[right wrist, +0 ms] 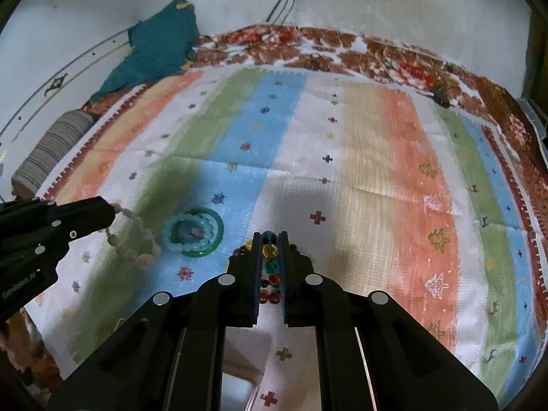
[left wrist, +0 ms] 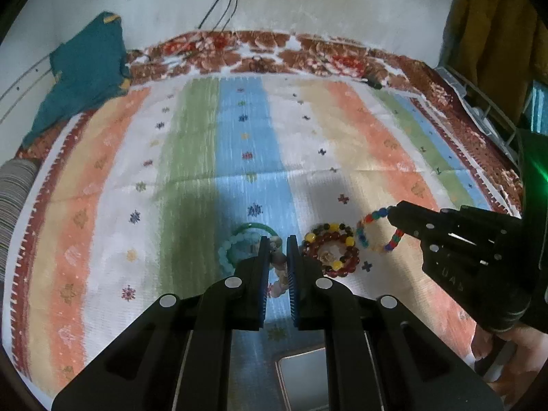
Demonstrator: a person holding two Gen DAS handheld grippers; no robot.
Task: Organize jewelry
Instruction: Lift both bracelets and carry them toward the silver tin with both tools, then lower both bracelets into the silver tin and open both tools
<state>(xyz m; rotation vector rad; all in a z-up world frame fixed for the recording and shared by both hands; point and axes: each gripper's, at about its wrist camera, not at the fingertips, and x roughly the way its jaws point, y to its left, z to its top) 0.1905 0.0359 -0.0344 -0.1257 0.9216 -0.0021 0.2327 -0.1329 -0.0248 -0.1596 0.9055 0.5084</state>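
Bracelets lie and hang in a loose group on the striped cloth [left wrist: 205, 157], near its front edge.

In the left wrist view, the left gripper [left wrist: 278, 243] has its jaws nearly shut on a pale bead bracelet [left wrist: 279, 262], whose beads show in the narrow gap between the pads. Just behind its tips lies a green bangle [left wrist: 255, 227] with a light-blue bead bracelet [left wrist: 226, 250] inside its ring. To the right, on the cloth, sits a dark red bead bracelet [left wrist: 334, 257], with a band of yellow and dark beads along its far side. Right of that, the right gripper [left wrist: 392, 213] comes in from the edge and pinches a multicolour bead bracelet [left wrist: 368, 233], which hangs from its tip. A hand [left wrist: 513, 346] shows under that gripper. At the bottom, between the left gripper's arms, is the corner of a pale tray [left wrist: 301, 376]. Far off, a teal garment [left wrist: 85, 72] lies at the cloth's back left corner, and a floral blanket [left wrist: 260, 54] runs along the back edge.

In the right wrist view, the right gripper [right wrist: 270, 236] is closed almost fully on the multicolour bead bracelet [right wrist: 270, 250]; teal, yellow and red beads sit between its pads. The left gripper [right wrist: 111, 213] reaches in from the left, with the pale bead bracelet [right wrist: 137, 243] dangling in a loop from its tip. Between the two grippers the green bangle [right wrist: 205, 250] lies flat with the light-blue bead bracelet [right wrist: 181, 236] inside it. The dark red bracelet is mostly hidden behind the right gripper. A striped roll [right wrist: 51, 150] lies at the cloth's left edge, and the teal garment [right wrist: 161, 48] is behind it.
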